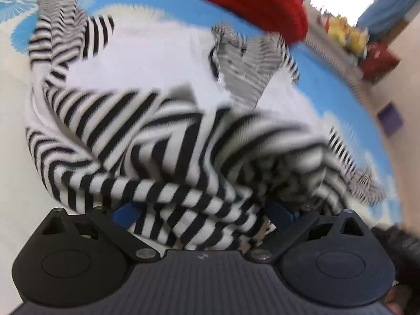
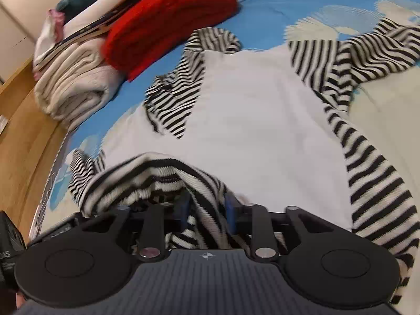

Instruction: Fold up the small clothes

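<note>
Blue-and-white patterned bed cover (image 2: 262,5) beyond both tongs, left tongs (image 1: 204,212) spread wide, right tongs (image 2: 207,210) part-spread, striped garment (image 2: 262,110) bunched between each; red folded stack (image 2: 170,26) far beyond.

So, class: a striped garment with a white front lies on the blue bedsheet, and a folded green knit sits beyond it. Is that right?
Not quite: the folded knit beyond the striped garment is red, not green, as the right wrist view shows. The bedsheet is blue.

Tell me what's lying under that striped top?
The striped top lies on a blue bedsheet with pale cloud-like patches. Whatever is beneath its middle is covered.
</note>
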Demonstrator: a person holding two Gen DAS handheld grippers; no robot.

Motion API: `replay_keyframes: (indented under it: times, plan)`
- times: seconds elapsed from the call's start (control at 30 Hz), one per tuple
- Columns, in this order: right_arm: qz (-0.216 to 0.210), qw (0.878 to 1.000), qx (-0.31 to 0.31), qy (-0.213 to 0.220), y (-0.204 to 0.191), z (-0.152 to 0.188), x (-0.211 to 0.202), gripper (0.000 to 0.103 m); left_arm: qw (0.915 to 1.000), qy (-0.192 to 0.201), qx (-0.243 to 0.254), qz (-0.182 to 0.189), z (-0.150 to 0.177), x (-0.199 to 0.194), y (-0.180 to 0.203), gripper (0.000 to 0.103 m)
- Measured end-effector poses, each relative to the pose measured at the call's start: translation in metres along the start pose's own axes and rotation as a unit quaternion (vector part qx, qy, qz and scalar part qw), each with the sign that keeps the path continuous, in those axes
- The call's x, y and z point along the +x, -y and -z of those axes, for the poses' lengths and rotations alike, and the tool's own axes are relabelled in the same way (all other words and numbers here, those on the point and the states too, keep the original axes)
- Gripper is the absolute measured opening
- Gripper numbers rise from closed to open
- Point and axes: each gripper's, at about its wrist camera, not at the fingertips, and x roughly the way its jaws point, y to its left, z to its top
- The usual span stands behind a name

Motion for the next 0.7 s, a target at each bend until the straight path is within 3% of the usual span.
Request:
replay_keyframes:
  times: [0.1, 0.23, 0.3, 0.37, 0.4, 0.47, 0.5, 0.53, 0.57, 0.63, 0.7]
  plan:
    - [-0.002, 1.000, 0.004, 0.024, 0.004, -0.003, -0.016, 0.050, 0.9998, -0.019, 0.008, -0.006, 0.013, 0.006, 0.006, 0.094]
    - [-0.006, 0.999, 0.005, 0.049, 0.020, -0.002, -0.046, 0.056, 0.9989, -0.026, -0.014, 0.035, 0.030, -0.008, 0.011, 0.097]
    - [-0.003, 0.999, 0.002, 0.054, 0.031, 0.001, -0.060, 0.057, 0.9989, -0.017, 0.002, 0.044, 0.040, -0.014, 0.021, 0.101]
    - [0.000, 0.998, -0.001, 0.056, 0.043, 0.007, -0.073, 0.057, 0.9993, -0.011, 0.034, 0.014, 0.044, -0.006, 0.028, 0.099]
    - [0.003, 0.998, -0.004, 0.056, 0.050, 0.010, -0.080, 0.057, 0.9991, -0.011, 0.040, -0.002, 0.044, 0.001, 0.031, 0.095]
    - [0.012, 0.999, -0.015, 0.050, 0.062, 0.019, -0.093, 0.059, 0.9989, 0.006, 0.038, -0.025, 0.042, 0.005, 0.027, 0.069]
    - [0.022, 0.998, -0.019, 0.047, 0.067, 0.025, -0.099, 0.059, 0.9993, 0.012, 0.032, -0.015, 0.039, 0.003, 0.026, 0.060]
    - [0.035, 0.998, -0.022, 0.047, 0.072, 0.032, -0.105, 0.059, 0.9998, 0.008, 0.017, -0.001, 0.036, 0.000, 0.024, 0.042]
    - [0.047, 0.997, -0.027, 0.045, 0.075, 0.040, -0.111, 0.059, 0.9999, 0.010, 0.008, 0.003, 0.036, -0.007, 0.023, 0.034]
    - [0.059, 0.995, -0.071, 0.034, 0.073, 0.061, -0.117, 0.059, 0.9993, 0.026, 0.027, -0.003, 0.034, -0.019, 0.027, 0.022]
    - [0.068, 0.986, -0.148, 0.018, 0.064, 0.090, -0.117, 0.063, 0.9977, 0.040, 0.054, -0.008, 0.039, -0.037, 0.029, 0.019]
